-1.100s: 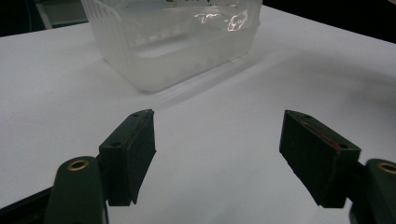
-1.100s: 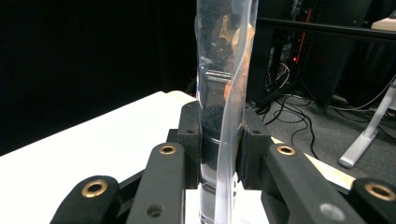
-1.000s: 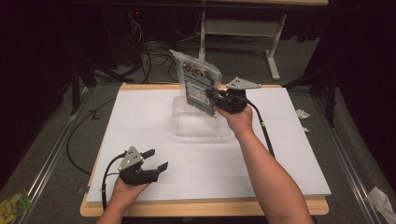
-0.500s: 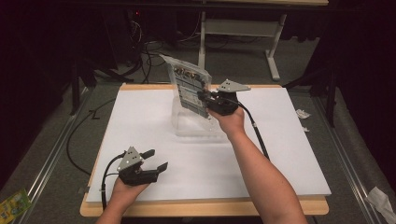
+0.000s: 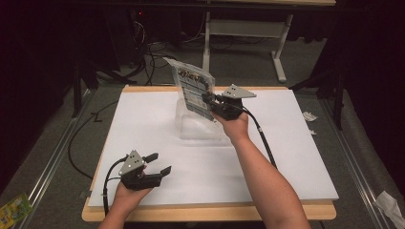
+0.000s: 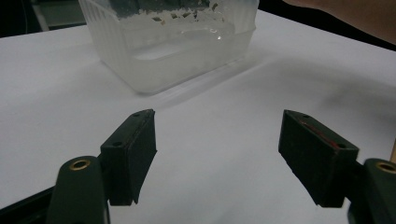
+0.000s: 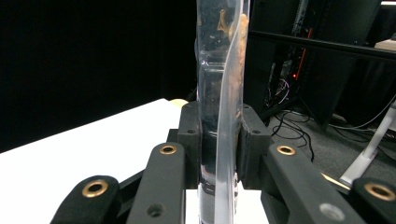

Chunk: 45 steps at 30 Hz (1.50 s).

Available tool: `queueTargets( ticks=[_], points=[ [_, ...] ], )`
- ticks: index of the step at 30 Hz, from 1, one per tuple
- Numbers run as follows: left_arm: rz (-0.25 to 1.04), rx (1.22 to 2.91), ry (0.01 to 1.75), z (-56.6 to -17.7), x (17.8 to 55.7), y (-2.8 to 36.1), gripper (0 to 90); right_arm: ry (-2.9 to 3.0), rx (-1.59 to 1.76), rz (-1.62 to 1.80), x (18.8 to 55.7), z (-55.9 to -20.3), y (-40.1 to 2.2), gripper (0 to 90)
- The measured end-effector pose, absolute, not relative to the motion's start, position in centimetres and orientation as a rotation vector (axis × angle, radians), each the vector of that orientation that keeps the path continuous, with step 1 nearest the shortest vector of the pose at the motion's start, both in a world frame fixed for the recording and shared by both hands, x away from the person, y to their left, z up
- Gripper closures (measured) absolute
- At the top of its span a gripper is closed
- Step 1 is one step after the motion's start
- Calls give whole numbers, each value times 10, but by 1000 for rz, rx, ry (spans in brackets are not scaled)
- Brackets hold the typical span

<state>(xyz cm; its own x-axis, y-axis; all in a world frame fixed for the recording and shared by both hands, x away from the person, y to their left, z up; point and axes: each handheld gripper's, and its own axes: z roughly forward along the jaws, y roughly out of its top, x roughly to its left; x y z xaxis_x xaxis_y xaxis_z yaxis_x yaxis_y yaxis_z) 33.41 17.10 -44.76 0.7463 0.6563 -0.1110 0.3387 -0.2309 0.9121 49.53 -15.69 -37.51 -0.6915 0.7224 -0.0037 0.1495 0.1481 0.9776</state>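
A flat clear plastic package [image 5: 192, 88] with small items inside is held upright and tilted above a translucent plastic tub [image 5: 200, 125] on the white table top. My right gripper [image 5: 206, 99] is shut on the package's edge; in the right gripper view the clear package [image 7: 219, 93] stands edge-on, pinched between both black pads [image 7: 252, 135]. My left gripper [image 5: 157, 163] rests near the table's front left, open with nothing between its fingers. In the left gripper view it [image 6: 217, 149] faces the tub [image 6: 173, 46] across bare white surface.
The white sheet [image 5: 296, 157] covers a wooden table [image 5: 210, 212]. Cables and a desk frame [image 5: 243, 28] lie on the dark floor behind. Scraps of paper [image 5: 309, 116] sit off the right edge, a green packet [image 5: 14, 209] at the lower left.
My right gripper has swung the package leftward and tipped it over the tub. The left gripper has stayed where it was.
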Motion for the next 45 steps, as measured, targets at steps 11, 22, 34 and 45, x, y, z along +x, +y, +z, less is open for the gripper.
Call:
queueTargets(
  ticks=[11,22,34,45],
  points=[
    [359,1840,774,-448,334,171,282,1922,976,1648,491,-396,-164,752],
    [353,1840,773,-448,334,170,282,1914,1075,1665,491,-399,-175,739],
    [354,1848,767,-448,334,169,282,1910,1282,1616,504,-406,-195,675],
    [349,1855,761,-449,334,168,282,1894,1411,1595,508,-409,-198,473]
  ],
)
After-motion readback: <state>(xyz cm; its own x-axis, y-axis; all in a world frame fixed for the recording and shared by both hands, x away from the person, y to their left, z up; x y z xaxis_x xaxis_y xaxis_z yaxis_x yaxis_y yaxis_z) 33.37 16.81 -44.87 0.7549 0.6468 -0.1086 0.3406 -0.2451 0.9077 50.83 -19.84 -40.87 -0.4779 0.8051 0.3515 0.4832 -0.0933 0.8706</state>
